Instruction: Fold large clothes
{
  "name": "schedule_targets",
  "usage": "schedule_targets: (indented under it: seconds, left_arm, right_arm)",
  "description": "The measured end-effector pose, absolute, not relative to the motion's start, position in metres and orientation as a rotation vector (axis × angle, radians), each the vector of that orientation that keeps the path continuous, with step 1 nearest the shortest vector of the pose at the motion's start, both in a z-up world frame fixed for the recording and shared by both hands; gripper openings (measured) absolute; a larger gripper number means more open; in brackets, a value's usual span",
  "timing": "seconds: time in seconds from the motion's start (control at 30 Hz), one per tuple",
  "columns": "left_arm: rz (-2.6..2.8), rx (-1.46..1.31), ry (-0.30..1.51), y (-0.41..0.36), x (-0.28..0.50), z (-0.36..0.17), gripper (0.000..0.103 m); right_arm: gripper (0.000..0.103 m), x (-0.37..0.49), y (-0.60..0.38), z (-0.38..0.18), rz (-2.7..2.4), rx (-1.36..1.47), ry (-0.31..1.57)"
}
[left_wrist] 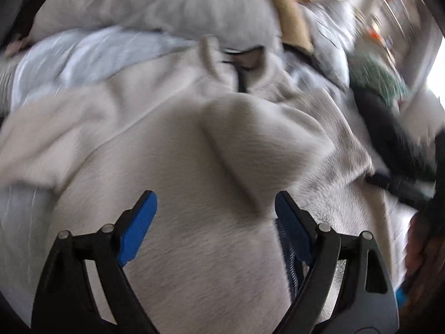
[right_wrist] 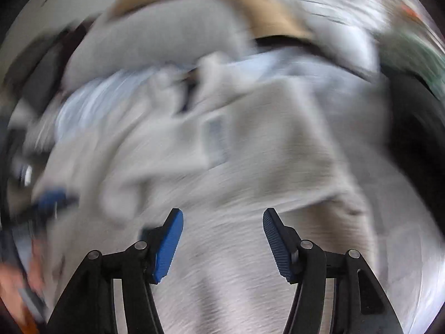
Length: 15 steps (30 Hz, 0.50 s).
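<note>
Cream fleece garment [left_wrist: 194, 167] spread rumpled over bedding, raised fold just ahead of left gripper [left_wrist: 215, 211]. Left angled steeply down, jaws wide, empty. Right gripper [right_wrist: 222, 231] also pitched down over fleece, jaws part-open, nothing between; heavy blur.

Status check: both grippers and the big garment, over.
Left gripper open, right gripper open, both empty. Large cream fleece garment rumpled beneath. Other laundry piled behind it.
</note>
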State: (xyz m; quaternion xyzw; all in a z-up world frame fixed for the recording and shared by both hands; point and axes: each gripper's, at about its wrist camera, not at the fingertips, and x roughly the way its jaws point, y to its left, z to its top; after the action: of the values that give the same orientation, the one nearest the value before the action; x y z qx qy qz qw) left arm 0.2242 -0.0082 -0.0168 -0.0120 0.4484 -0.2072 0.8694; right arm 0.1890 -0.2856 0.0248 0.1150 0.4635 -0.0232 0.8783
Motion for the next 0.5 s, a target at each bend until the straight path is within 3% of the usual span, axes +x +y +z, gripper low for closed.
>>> schedule_targets:
  seconds: [0.1,0.23,0.37,0.5]
  left_arm:
    - [-0.499,0.133,0.875,-0.059,0.219,-0.012,0.087]
    - [-0.500,0.261,0.891,-0.113,0.233,-0.022,0.084]
    - [-0.375,0.300,0.886,-0.116,0.250,-0.026,0.028]
    - [-0.327,-0.025,0.885,-0.040,0.250,-0.005,0.023]
  right_arm:
    - [0.061,0.186,-0.323,0.016,-0.066,0.372,0.971]
    - [0.061,0.187,-0.338,0.009,-0.105,0.306,0.980]
    - [0.061,0.193,-0.347,-0.008,-0.093,0.322,1.013]
    - [0.061,0.191,-0.359,-0.025,-0.122,0.301,1.066]
